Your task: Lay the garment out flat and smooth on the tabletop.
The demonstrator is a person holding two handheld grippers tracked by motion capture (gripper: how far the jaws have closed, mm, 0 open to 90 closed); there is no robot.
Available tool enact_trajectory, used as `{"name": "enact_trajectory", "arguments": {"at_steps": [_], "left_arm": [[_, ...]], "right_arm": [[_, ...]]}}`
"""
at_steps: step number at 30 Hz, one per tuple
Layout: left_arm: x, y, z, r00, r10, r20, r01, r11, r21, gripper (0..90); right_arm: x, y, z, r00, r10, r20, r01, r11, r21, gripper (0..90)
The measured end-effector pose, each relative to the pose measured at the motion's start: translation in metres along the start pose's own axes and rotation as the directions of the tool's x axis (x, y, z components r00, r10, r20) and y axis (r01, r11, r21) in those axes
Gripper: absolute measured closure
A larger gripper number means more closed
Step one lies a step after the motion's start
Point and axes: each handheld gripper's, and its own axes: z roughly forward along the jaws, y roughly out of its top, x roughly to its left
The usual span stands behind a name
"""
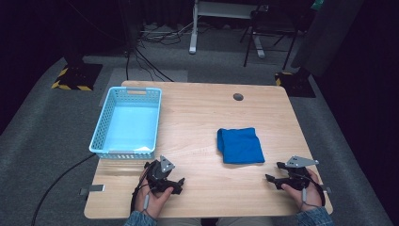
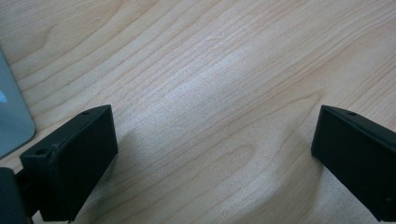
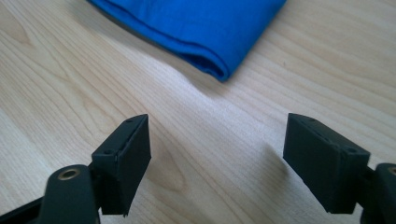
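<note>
- Dark room around a light wooden table [image 1: 197, 117], which stands on grey carpet; black cables trail over the floor behind it, beside the legs of a white stand.
- Folded blue cloth [image 1: 239, 145] lies flat on the table, right of centre. All positions below are given from this cloth.
- In the right gripper view, the cloth's [image 3: 196, 28] folded corner points toward the camera, with bare wood between it and the two black jaws.
- Right gripper [image 1: 275, 172] sits near the cloth, toward the person and a little to the right, held low over the table in the person's right hand [image 1: 301, 190]. Its jaws are spread wide with nothing between them; in its own view the right gripper [image 3: 217, 154] shows only wood grain in the gap.
- Left gripper [image 1: 175, 184] is farther from the cloth, to the left and toward the person, held in the left hand [image 1: 153, 195]. Its jaws are also spread apart and empty; in its own view the left gripper [image 2: 215, 149] frames bare table.
- Light blue plastic basket [image 1: 109, 120] with lattice walls stands well to the left of the cloth, at the table's left edge.
- Small dark round cable hole [image 1: 238, 97] sits in the tabletop beyond the cloth, toward the far edge.
</note>
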Motion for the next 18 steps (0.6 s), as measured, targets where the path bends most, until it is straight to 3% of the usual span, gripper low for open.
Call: {"name": "enact_trajectory", "arguments": {"at_steps": [18], "left_arm": [[0.0,0.001,0.001,1.0,0.002,0.003,-0.002,1.0,0.001,0.3]], "right_arm": [[0.006,0.025,-0.017,0.9995,0.001,0.031,0.001,0.997,-0.071,23.2]]}}
